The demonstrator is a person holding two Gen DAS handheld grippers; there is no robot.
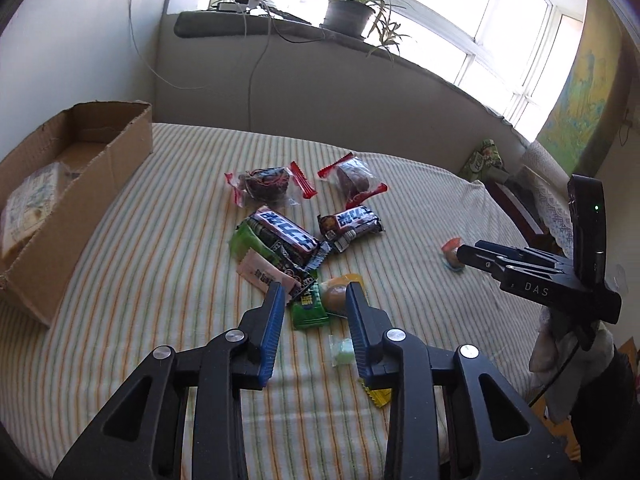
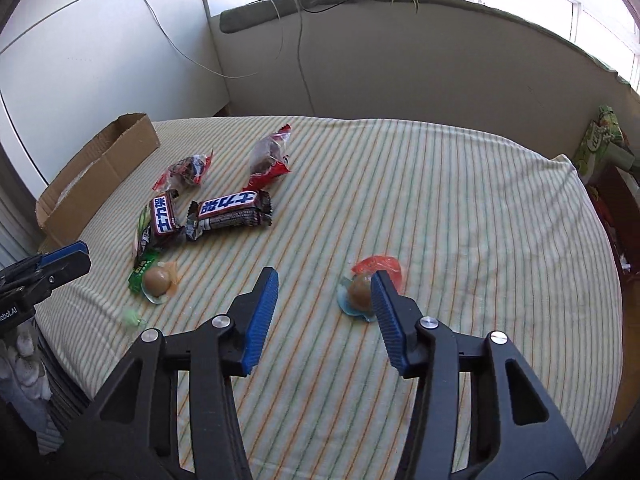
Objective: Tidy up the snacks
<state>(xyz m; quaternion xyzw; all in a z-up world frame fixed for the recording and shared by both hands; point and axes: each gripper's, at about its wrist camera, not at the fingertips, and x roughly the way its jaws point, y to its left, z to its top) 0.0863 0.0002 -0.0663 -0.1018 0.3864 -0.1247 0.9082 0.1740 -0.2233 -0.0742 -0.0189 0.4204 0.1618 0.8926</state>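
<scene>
Both grippers hang over the striped cloth (image 2: 440, 184), angled down at the snacks, nothing held. Left gripper (image 1: 314, 292): jaws apart w/ a moderate gap, pads touching nothing. Right gripper (image 2: 324, 280): jaws wider apart, also clear of everything.

Step in hand, my read: each picks one wrapped egg snack, then both go to the cardboard box (image 1: 100, 148) at far left of the cloth.

How to do it well:
- Left: the orange-wrapped egg (image 1: 335, 296) sits just past the tips, hard against the right finger, w/ the green packet (image 1: 306, 310) below between the fingers. Shift right a bit so the egg centres, else the pads catch the green packet or the pile of dark bars (image 1: 286, 234) just beyond.
- Right: the red-wrapped egg (image 2: 360, 290) lies beside the inner face of the right-hand finger, not centred. Slide right, come down, close on the round body, not the loose film; film grip likely slips.
- Slick wrappers on soft cloth: press down lightly before closing.

Box is well apart from the right gripper, nearer the left one.
</scene>
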